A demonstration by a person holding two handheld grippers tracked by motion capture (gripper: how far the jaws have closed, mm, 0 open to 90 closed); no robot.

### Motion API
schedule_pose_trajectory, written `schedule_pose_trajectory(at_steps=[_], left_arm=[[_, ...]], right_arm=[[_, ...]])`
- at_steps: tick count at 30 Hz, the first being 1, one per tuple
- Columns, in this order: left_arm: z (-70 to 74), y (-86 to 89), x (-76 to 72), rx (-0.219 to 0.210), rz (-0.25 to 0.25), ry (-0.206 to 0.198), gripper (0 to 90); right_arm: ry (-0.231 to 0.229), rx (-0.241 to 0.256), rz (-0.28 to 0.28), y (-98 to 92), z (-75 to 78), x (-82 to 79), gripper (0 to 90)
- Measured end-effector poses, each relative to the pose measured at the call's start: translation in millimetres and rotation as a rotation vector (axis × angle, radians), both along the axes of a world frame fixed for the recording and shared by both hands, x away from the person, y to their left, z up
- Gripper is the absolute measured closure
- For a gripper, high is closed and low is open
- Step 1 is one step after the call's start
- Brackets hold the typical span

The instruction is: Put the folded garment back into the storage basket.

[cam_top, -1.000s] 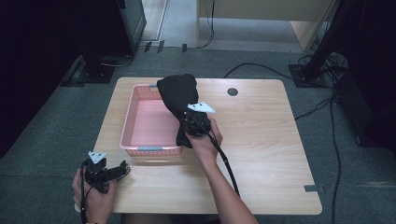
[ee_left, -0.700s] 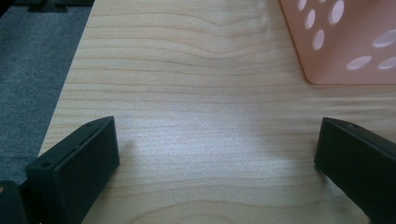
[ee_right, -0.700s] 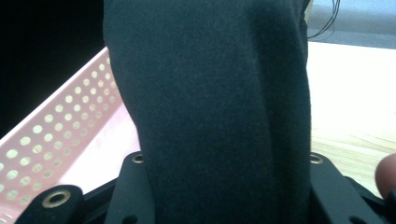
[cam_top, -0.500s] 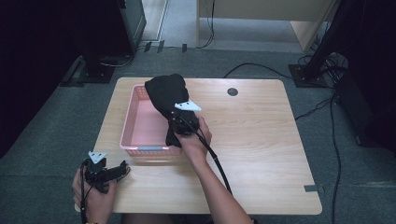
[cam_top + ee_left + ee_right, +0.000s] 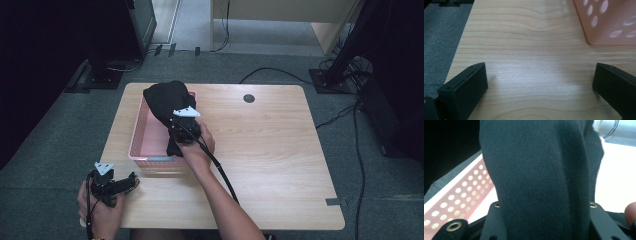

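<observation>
Cloth [image 5: 167, 100] (black, bunched) hangs from right tongs [image 5: 181, 131] over pink basket [image 5: 145, 150].

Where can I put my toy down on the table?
The whole right side of the table is bare wood, from the arm over to the right edge, with just a small dark hole near the back. It is crowded on the left: the pink basket, the black cloth and both tools.

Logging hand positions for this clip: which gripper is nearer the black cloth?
Right. The right gripper is clamped on the black cloth over the pink basket. The left gripper sits open at the table's near left corner, apart from the cloth.
</observation>
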State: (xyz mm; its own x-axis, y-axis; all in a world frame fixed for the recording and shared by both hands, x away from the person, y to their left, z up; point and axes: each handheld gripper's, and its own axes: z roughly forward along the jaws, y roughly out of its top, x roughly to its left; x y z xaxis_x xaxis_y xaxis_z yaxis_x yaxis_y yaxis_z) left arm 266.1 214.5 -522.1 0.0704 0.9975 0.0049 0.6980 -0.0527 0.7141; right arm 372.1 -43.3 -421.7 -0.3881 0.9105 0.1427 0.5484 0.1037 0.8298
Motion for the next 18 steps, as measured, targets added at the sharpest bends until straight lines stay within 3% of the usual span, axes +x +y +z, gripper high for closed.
schedule_pose_trajectory(at_steps=[14, 18], left_arm=[[-0.1, -0.1, 0.1, -0.001, 0.001, -0.001, 0.0], [-0.1, -0.1, 0.0, 0.000, 0.001, -0.001, 0.0]], right_arm=[[0.028, -0.033, 0.018, 30.6, -10.9, 7.2, 59.4], [0.022, -0.072, 0.009, 39.5, -13.1, 8.5, 59.3]])
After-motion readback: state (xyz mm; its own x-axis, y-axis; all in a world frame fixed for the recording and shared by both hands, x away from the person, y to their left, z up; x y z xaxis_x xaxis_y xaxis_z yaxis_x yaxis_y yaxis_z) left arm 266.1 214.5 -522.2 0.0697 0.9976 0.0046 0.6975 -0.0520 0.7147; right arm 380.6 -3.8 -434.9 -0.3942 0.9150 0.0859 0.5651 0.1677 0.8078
